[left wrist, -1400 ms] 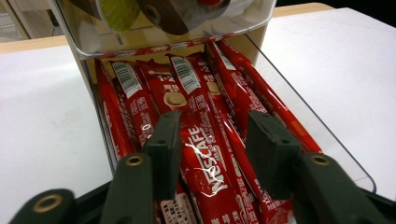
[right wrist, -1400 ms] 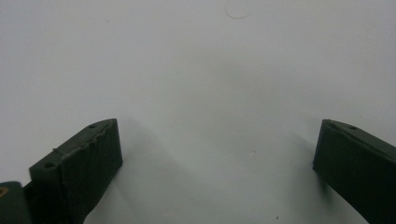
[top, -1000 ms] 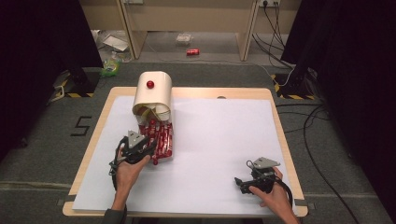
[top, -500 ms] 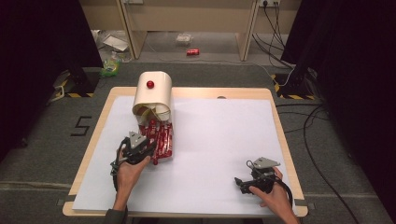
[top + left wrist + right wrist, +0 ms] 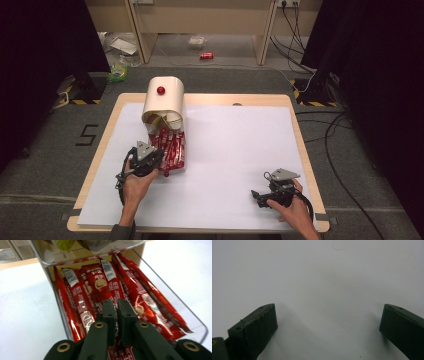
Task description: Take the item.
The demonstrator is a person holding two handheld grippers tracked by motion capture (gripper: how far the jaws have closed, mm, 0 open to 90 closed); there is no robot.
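Observation:
A cream dispenser [image 5: 164,100] with a red knob stands at the table's back left. Its clear drawer [image 5: 175,302] is pulled out toward me and holds several red sachets [image 5: 100,282] lying lengthwise. My left gripper [image 5: 160,164] is at the drawer's near end. In the left gripper view its jaws [image 5: 116,303] stand almost together, shut on a red sachet [image 5: 118,351] that shows between and below them. My right gripper [image 5: 257,195] rests on the white sheet [image 5: 235,150] at the front right, open, with bare sheet between its fingers [image 5: 257,322].
The white sheet covers most of the wooden table [image 5: 300,130]. Cables [image 5: 345,150] trail over the floor at the right. A red can [image 5: 206,56] and some litter lie on the floor beyond the table.

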